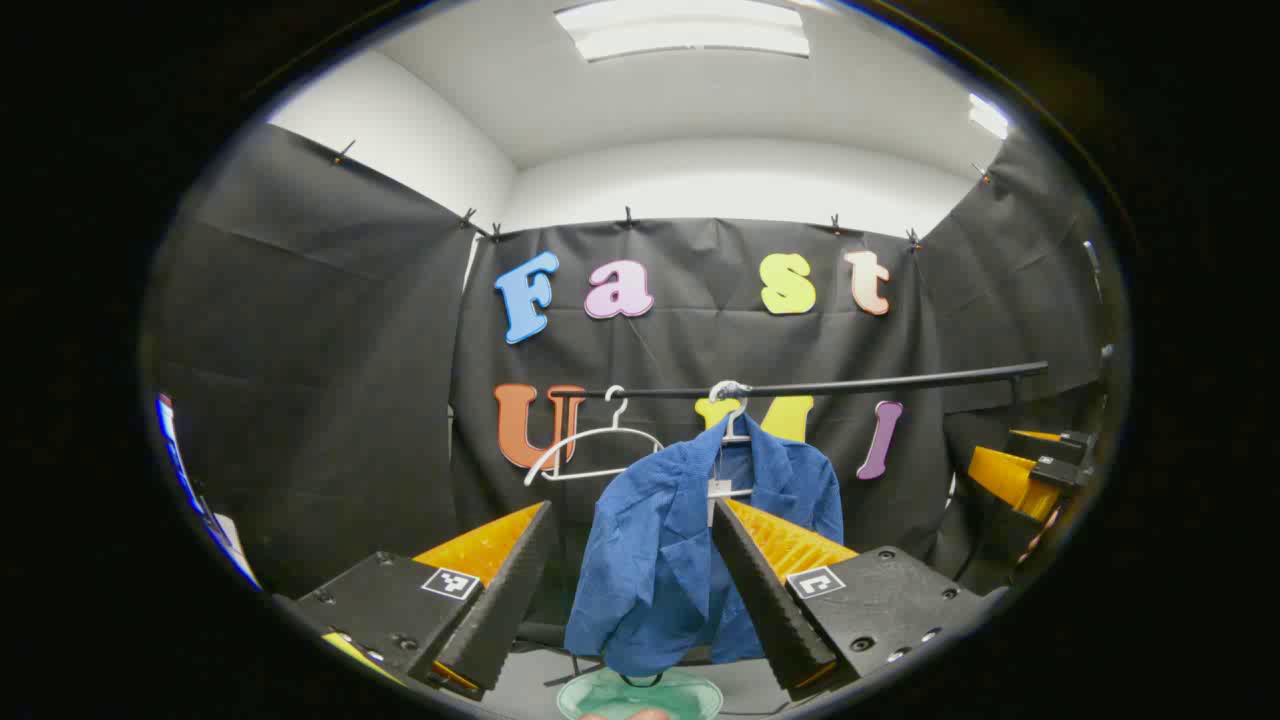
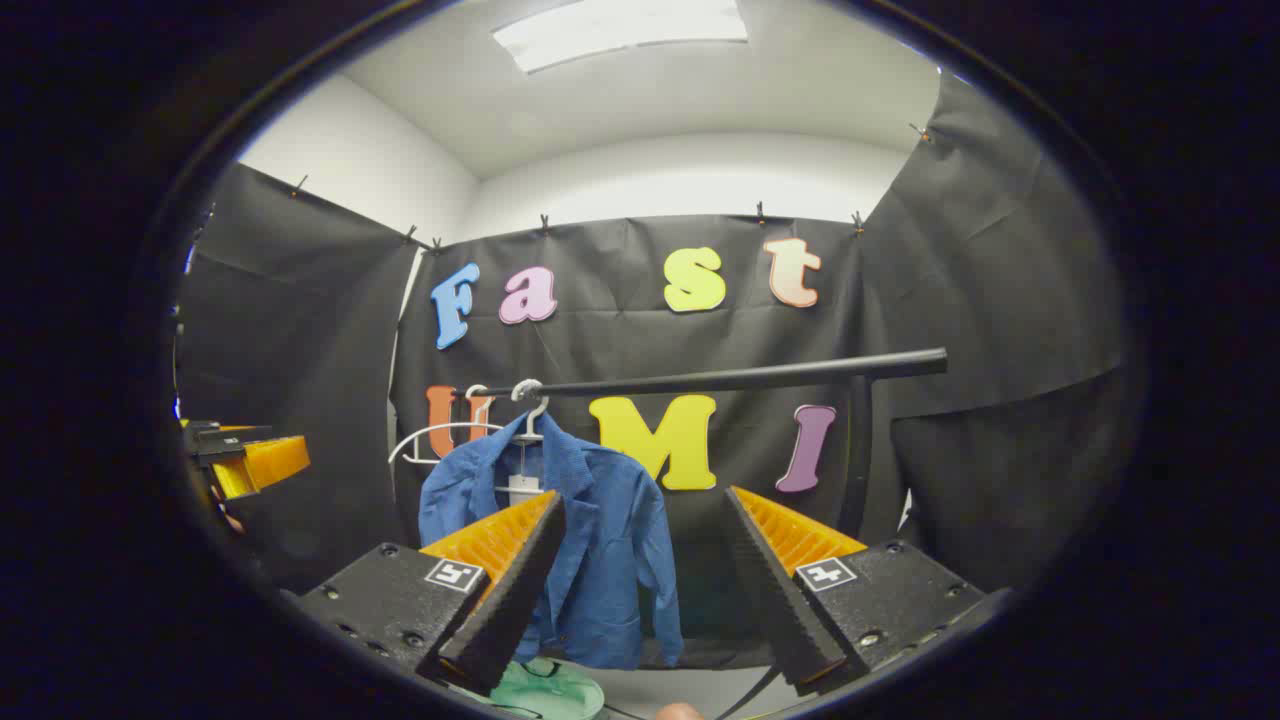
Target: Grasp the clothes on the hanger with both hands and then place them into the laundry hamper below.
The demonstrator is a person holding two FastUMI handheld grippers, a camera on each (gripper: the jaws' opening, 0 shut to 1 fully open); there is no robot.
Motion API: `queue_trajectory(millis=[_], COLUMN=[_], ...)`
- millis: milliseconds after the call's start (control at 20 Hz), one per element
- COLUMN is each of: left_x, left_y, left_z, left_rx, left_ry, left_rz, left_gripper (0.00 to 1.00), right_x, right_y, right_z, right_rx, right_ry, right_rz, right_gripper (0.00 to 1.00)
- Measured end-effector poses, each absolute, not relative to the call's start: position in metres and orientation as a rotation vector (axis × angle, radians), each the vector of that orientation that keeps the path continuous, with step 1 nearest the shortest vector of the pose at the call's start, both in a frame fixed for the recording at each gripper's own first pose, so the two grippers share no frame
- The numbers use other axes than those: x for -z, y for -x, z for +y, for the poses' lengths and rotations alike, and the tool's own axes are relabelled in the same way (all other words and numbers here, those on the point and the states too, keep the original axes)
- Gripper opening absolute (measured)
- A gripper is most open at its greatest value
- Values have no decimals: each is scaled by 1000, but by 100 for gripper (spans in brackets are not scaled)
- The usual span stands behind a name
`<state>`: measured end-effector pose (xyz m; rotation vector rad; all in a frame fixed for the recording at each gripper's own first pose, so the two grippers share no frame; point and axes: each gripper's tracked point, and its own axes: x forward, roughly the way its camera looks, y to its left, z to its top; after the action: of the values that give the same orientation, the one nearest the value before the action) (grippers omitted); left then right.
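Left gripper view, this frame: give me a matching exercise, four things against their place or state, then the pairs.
1. blue shirt
2. empty white hanger
3. green hamper
4. left gripper

A. on the floor under the rail
B. bare, beside the garment
C. open, holding nothing
D. hanging from the rail

Pairs: 1-D, 2-B, 3-A, 4-C

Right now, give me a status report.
Left gripper and right gripper open, short of blue shirt. Shirt on white hanger; green hamper below. Nothing blocking.
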<state>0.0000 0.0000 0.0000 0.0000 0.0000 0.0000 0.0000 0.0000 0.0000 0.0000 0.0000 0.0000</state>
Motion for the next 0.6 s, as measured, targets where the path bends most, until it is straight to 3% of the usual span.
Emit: queue_trajectory(millis=[50, 450, 550, 600], left_x=[0, -9, -7, -5], left_y=[0, 2, 4, 3], left_z=[0, 8, 9, 11], left_rx=[-2, -13, -9, -7], left_ry=[-4, -42, -56, -63], left_rz=[0, -20, -16, -11], left_gripper=[91, 100, 96, 100], right_x=[1, 8, 10, 12], right_y=[-1, -12, -14, -15], right_z=[-1, 18, 22, 26], right_rx=[1, -32, -31, -31], right_ry=[0, -8, -7, -8], right_rz=[3, 31, 40, 45], right_gripper=[99, 99, 99, 99])
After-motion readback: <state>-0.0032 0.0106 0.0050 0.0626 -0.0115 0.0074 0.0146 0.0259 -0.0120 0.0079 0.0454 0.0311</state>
